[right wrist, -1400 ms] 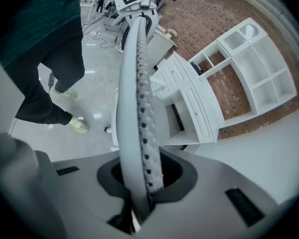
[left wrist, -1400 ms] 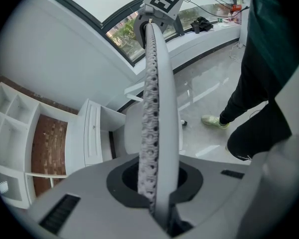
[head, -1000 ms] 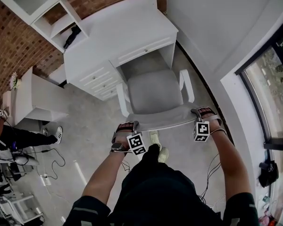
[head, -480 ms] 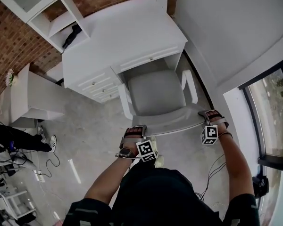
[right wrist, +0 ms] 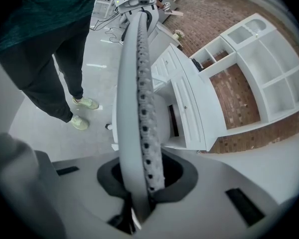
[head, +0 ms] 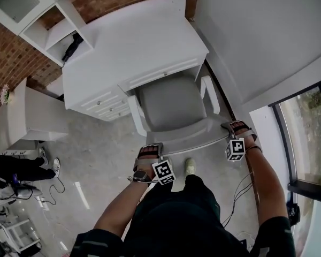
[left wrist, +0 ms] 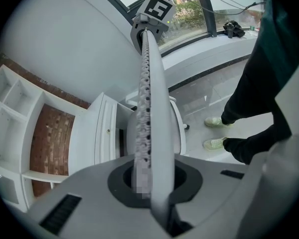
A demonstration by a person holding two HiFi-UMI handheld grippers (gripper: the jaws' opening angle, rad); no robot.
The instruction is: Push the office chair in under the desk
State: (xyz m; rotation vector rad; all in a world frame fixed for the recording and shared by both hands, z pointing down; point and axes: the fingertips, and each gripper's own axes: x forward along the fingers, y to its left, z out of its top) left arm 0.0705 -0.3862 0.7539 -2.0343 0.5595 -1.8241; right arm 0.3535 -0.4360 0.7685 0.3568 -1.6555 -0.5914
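**Chair at the desk's opening, both grippers clamped on its back**

We look steeply down on a white desk (head: 134, 42) set against a brick wall, with drawers (head: 104, 103) at its left side. The grey chair (head: 174, 103) stands at the desk's open gap beside those drawers. Its front is at or just under the desk's front edge, and the rest is out on our side of the desk.

The backrest (head: 195, 137) is the part farthest from the desk and runs crosswise, roughly parallel to the desk's front edge. We hold its top rim at both ends. The left gripper (head: 150, 148) is clenched on the end nearer the drawers, and the right gripper (head: 235, 125) is clenched on the other end. Each gripper view shows the rim pinched between closed jaws.

From both grippers the desk lies straight ahead, beyond the chair, and neither looks clearly nearer to it. We judge that an even forward push from both hands would carry the chair in.
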